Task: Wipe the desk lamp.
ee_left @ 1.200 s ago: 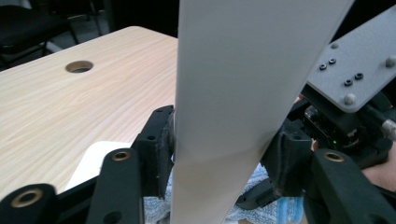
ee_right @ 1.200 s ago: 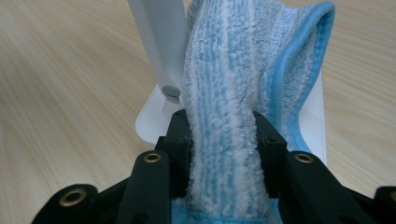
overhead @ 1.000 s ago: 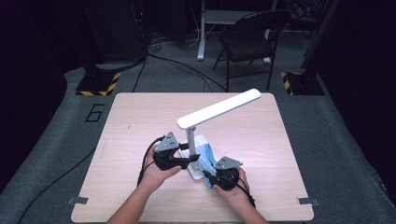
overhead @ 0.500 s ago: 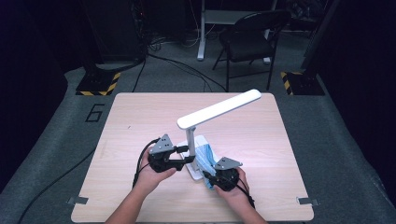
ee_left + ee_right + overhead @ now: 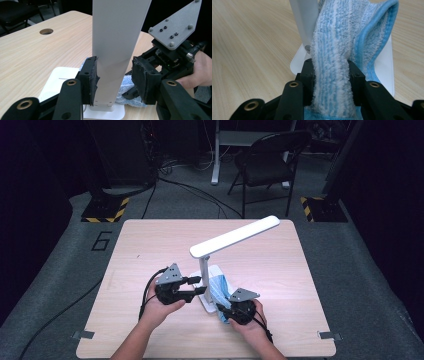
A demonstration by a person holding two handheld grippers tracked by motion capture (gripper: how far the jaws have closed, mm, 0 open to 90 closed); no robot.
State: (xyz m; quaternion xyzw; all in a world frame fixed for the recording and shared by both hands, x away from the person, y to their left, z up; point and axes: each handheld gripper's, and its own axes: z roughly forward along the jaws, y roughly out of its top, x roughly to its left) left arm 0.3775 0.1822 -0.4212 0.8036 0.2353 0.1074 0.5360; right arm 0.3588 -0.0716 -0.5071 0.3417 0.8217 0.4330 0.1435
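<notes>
The white desk lamp (image 5: 220, 251) is standing on the wooden table (image 5: 150, 245), its flat base (image 5: 209, 290) slightly toward the near edge from the table's centre. Its upright post (image 5: 117, 50) is rising from the base, and the long head (image 5: 235, 236) is slanting up toward 2 o'clock in the high view.

A blue cloth (image 5: 220, 292) is lying against the base at the post's 4 o'clock side.

The left gripper (image 5: 192, 287) is reaching in from 9 o'clock of the post. Its jaws have just been closing with the post between them. In the left gripper view one pad is touching the post's edge, while the other pad (image 5: 143, 80) is standing just apart from it, so the jaws are not yet clamping.

The right gripper (image 5: 227, 312) is sitting at 5 o'clock of the base. In the right gripper view its jaws are pressing on a bunched fold of the blue cloth (image 5: 332, 75), which is standing up against the post and base.

The table is standing on grey carpet (image 5: 60, 285). Beyond its far edge, at 12 o'clock, a dark folding chair (image 5: 267, 162) is standing in a dim room. A painted figure 6 (image 5: 101, 240) is lying on the floor at 10 o'clock.
</notes>
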